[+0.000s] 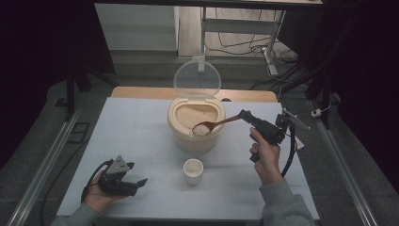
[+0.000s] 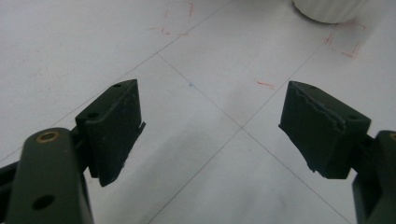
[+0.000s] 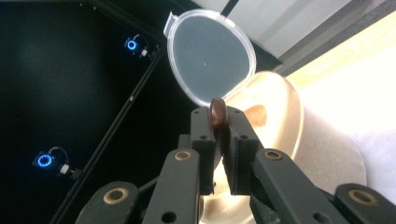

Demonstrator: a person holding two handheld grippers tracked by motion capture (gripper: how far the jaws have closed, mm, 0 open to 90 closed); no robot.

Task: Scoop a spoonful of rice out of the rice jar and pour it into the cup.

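Note:
A cream rice bucket (image 1: 195, 123) stands at the table's middle back, its clear lid (image 1: 197, 78) hinged up. A wooden spoon (image 1: 212, 126) heaped with rice hovers over the bucket's front rim. My right gripper (image 1: 244, 114) is shut on the spoon's handle, whose brown end (image 3: 218, 114) sticks up between the jaws; the bucket (image 3: 280, 116) and lid (image 3: 210, 60) lie beyond. A small white cup (image 1: 193, 170) stands in front of the bucket. My left gripper (image 1: 137, 184) rests at the front left, open and holding nothing (image 2: 212, 126), with the cup's base (image 2: 329, 9) at the top edge.
The white table top (image 1: 136, 136) has thin grid lines and red marks (image 2: 265, 84). A wooden board edge (image 1: 141, 92) runs behind it. Metal rails (image 1: 47, 160) flank both sides, and cables (image 1: 244, 44) lie on the floor at the back.

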